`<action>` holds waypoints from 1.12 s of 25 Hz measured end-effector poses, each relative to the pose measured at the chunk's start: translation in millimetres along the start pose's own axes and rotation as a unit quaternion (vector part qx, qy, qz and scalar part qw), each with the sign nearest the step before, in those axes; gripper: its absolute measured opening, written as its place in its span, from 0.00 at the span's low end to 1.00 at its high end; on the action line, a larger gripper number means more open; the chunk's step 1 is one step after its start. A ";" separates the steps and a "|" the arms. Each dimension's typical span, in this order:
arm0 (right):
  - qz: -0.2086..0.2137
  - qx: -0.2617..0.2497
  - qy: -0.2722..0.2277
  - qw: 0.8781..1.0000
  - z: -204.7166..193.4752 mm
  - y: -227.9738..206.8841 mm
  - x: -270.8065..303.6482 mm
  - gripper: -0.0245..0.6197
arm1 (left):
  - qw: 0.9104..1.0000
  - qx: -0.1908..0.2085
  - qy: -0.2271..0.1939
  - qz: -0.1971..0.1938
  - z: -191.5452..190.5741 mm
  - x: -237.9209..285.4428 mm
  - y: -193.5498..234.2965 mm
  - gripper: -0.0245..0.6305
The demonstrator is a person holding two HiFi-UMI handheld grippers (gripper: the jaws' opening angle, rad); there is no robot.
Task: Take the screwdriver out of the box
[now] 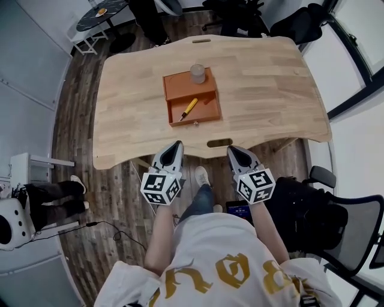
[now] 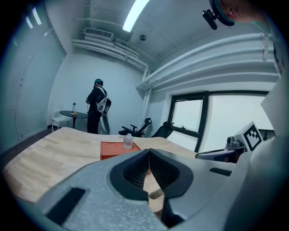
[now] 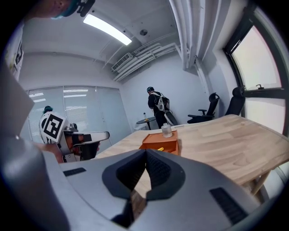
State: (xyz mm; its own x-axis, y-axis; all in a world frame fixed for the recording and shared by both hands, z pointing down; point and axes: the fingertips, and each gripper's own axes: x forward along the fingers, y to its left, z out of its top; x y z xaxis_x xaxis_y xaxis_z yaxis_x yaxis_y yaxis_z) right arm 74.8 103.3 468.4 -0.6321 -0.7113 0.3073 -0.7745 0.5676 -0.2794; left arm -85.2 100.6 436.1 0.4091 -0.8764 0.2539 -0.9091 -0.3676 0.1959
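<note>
An orange box (image 1: 191, 94) stands mid-table with its drawer pulled out toward me. In the drawer lies a yellow-handled screwdriver (image 1: 188, 109), slanted. A small clear jar (image 1: 198, 73) sits on the box's top. My left gripper (image 1: 176, 146) and right gripper (image 1: 233, 150) hover side by side at the table's near edge, well short of the box, and both are shut and empty. The left gripper view has the box (image 2: 118, 150) and the jar (image 2: 128, 141) beyond the closed tips (image 2: 149, 151). The right gripper view shows the box (image 3: 160, 142), a sliver of the screwdriver (image 3: 160, 148) and closed tips (image 3: 146, 152).
The wooden table (image 1: 264, 90) has a handle slot (image 1: 219, 143) at its near edge between the grippers. A black office chair (image 1: 339, 231) stands at my right. A white cabinet (image 1: 27, 171) and a floor cable are at the left. A person (image 2: 97, 110) stands by a round table (image 1: 102, 13) far behind.
</note>
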 end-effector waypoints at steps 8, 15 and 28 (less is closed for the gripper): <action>-0.034 0.012 0.017 0.999 39.6 -57.6 87.1 0.05 | 0.999 0.007 0.028 -0.024 26.4 104.2 52.2 0.05; -0.035 0.018 0.034 0.999 54.1 -78.7 154.0 0.05 | 0.998 -0.025 0.039 -0.034 36.6 161.4 103.8 0.05; -0.071 0.028 0.045 0.996 64.3 -91.8 177.6 0.05 | 0.998 -0.005 0.065 -0.022 35.1 186.7 134.2 0.05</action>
State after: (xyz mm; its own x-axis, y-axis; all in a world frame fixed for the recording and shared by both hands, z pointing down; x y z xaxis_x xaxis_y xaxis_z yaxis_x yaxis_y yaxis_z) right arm 35.2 -101.8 490.1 -0.5182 -0.7414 0.4263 -0.8551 0.4384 -0.2768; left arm -133.6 -123.3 476.6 0.4553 -0.8115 0.3663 -0.8899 -0.4008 0.2180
